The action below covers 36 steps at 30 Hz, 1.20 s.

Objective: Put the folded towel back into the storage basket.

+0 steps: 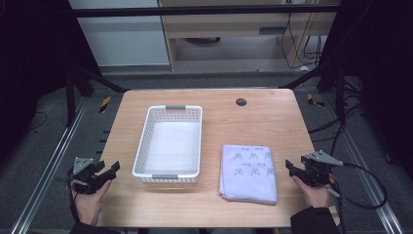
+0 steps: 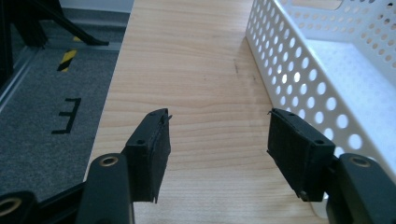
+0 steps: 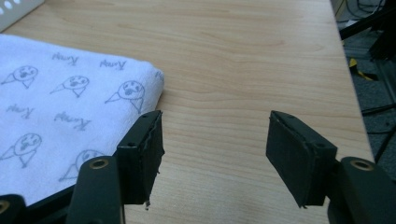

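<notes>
So the folded towel with the little doodle print lies flat on the tabletop, just right of the white basket. Right gripper sits just beside the towel's right edge, fingers wide with nothing between them. Left gripper hangs at the tabletop's left edge near the basket, fingers wide too.

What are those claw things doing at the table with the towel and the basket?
A person holds a claw in each hand at the table's near edge. The left gripper sits open beside the white basket, which has nothing in it. The right gripper sits open next to the folded towel with little drawings on it. Neither claw touches anything yet.
</notes>
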Motion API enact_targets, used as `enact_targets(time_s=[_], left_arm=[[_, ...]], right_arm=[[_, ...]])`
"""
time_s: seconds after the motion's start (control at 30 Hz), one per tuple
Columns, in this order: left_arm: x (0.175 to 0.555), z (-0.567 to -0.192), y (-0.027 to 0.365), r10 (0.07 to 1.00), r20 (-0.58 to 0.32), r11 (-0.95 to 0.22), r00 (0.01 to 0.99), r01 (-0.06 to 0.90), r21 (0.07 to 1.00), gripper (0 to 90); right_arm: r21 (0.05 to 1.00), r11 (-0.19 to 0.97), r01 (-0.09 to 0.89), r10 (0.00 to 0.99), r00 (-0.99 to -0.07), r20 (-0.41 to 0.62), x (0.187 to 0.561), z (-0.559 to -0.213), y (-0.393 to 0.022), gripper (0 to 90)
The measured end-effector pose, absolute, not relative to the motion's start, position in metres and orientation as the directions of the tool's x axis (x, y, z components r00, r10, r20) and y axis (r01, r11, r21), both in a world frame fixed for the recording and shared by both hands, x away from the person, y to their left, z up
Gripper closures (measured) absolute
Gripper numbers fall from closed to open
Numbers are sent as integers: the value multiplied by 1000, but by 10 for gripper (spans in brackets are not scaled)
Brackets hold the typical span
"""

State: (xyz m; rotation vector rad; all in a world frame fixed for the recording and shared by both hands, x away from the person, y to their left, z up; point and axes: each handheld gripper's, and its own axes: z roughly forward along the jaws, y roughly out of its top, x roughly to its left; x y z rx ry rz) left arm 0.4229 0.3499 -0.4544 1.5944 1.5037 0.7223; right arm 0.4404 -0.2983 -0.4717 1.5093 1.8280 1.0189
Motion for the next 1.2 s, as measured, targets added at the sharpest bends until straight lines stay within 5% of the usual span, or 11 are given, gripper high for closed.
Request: enact_targets(time_s=[0.33,1.2], left_arm=[[413,-435,341,970,-179,79,165,483,872,374],[425,-393,267,946,-116,-28,303,434,900,349]], right_arm=[[857,47,513,968,-235,87,433,-458,-298,363],[863,88,497,945,-315,84,445,-432,-284,328]])
